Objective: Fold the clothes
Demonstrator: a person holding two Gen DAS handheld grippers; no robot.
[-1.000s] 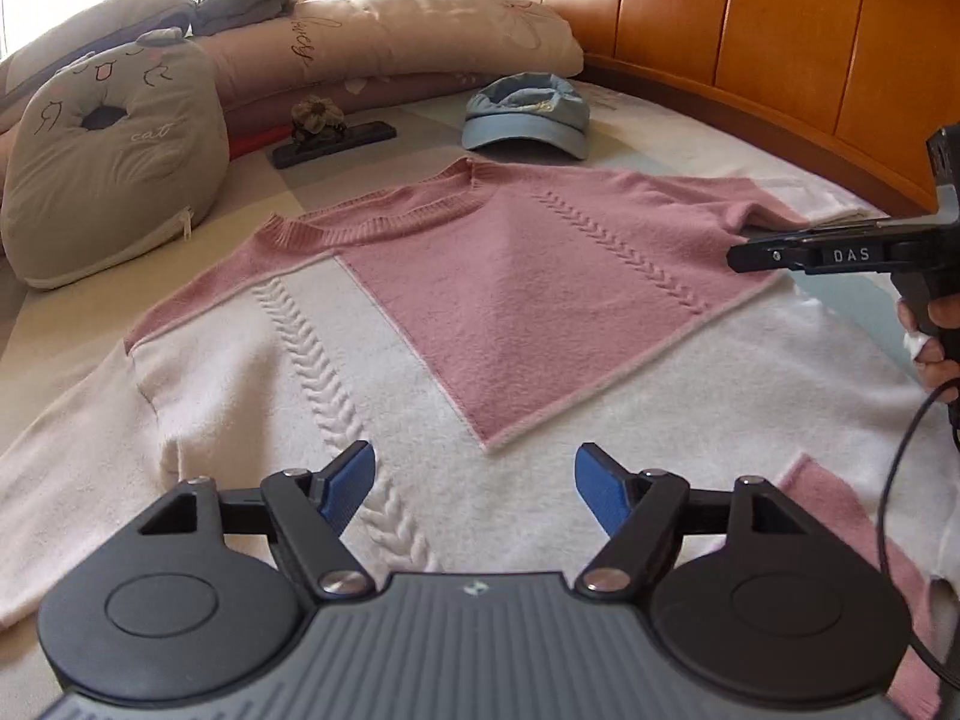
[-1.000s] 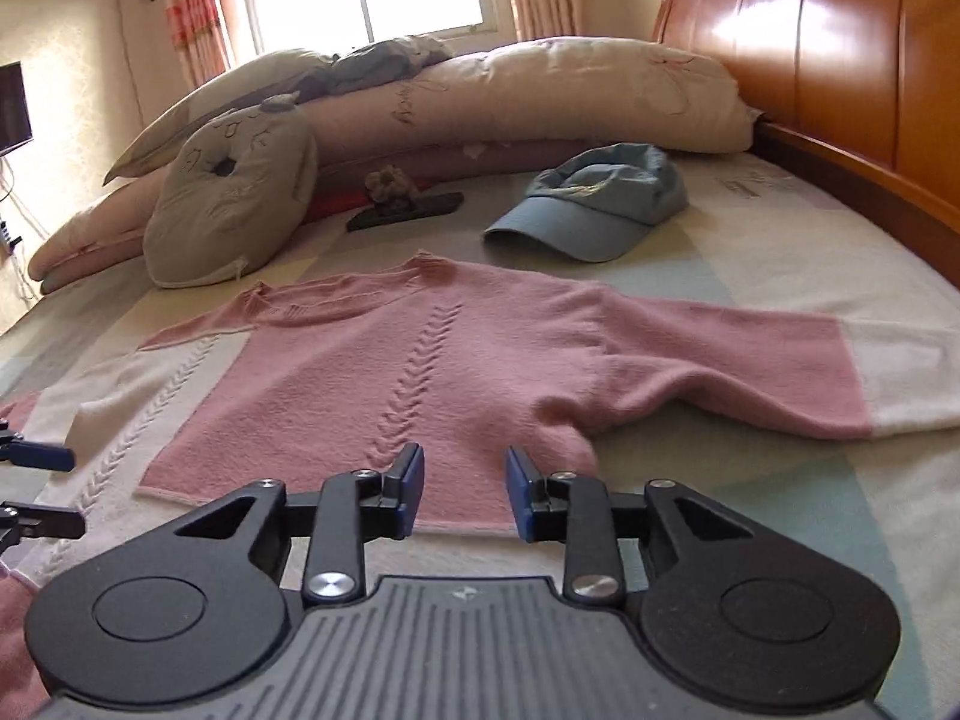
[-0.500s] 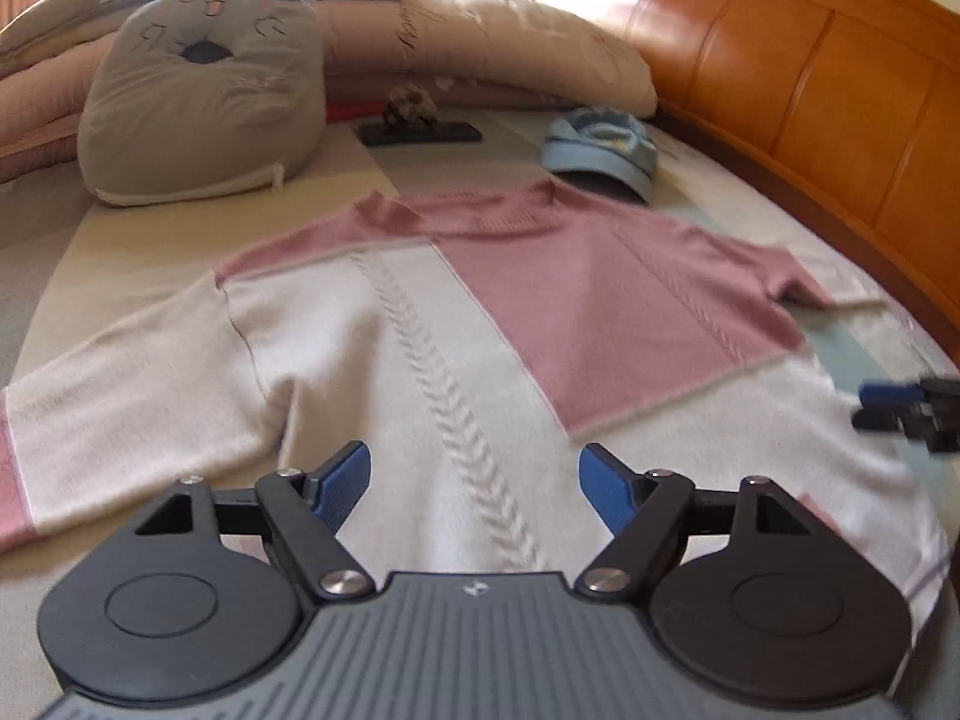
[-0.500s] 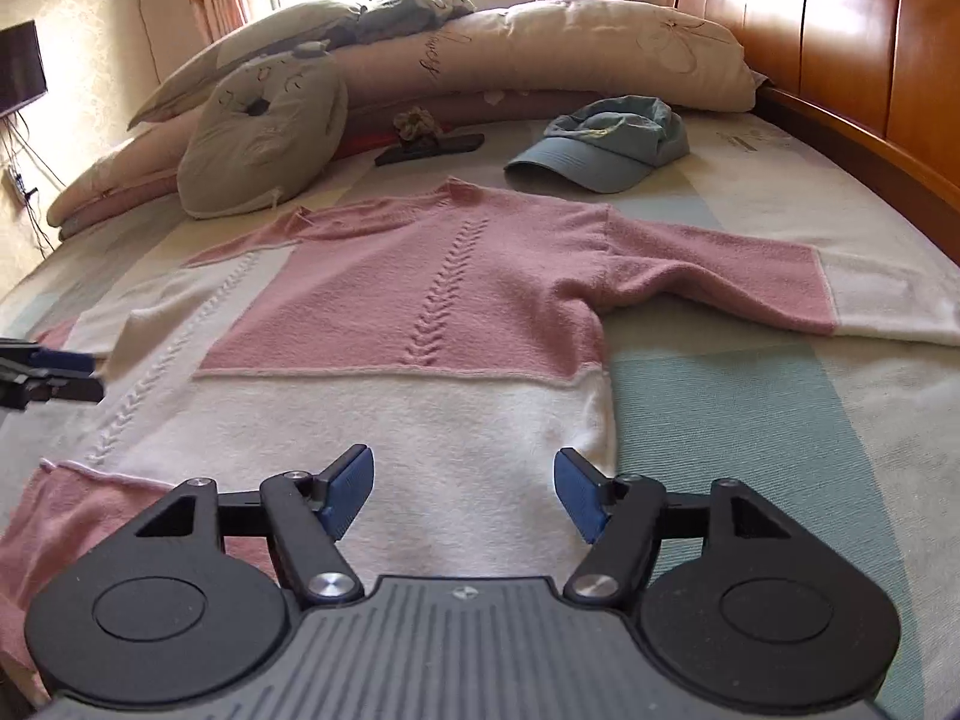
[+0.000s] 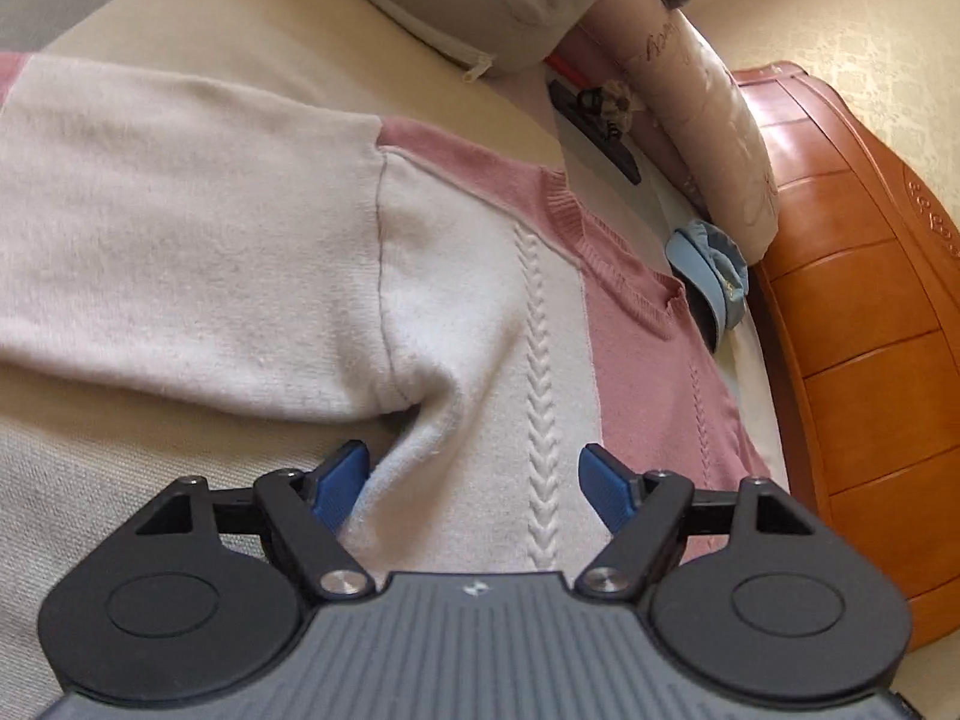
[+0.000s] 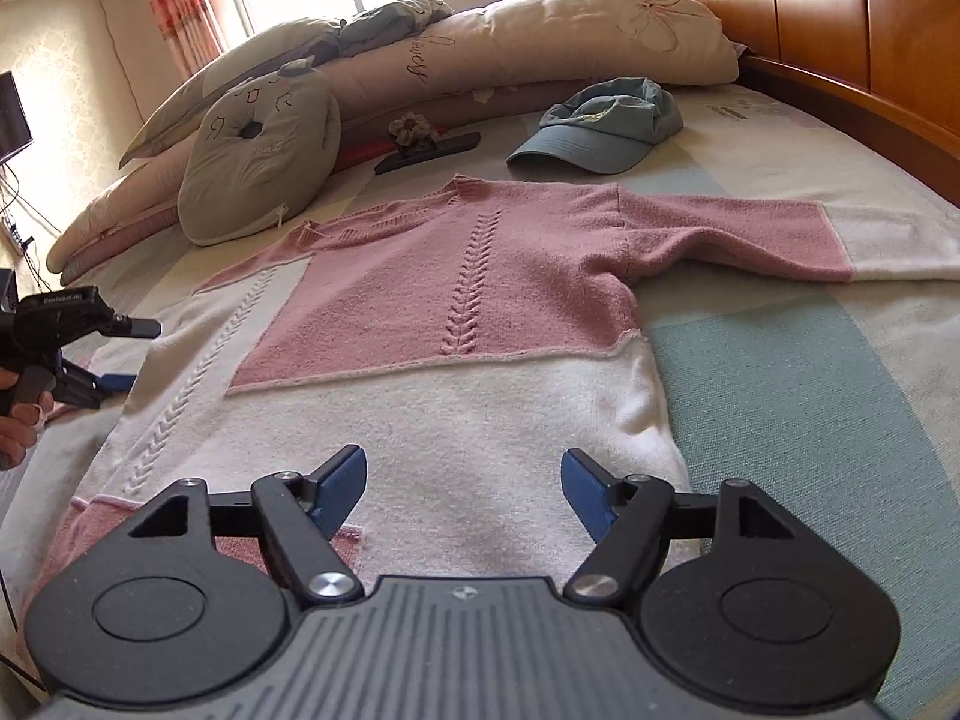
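The sweater (image 6: 456,312) lies spread flat on the bed (image 6: 780,384), unfolded; left hand-held gripper (image 5: 474,480) gapes wide at its armpit, right hand-held gripper (image 6: 462,483), just opened, stands empty over its hem.

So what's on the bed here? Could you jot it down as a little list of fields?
garment: pink and cream sweater, spread flat, both sleeves out
surface: bed
left tool: open, near the sweater's armpit
right tool: open after widening, nothing gripped, over the cream hem
nearby: blue cap, grey cushion
folding: not begun
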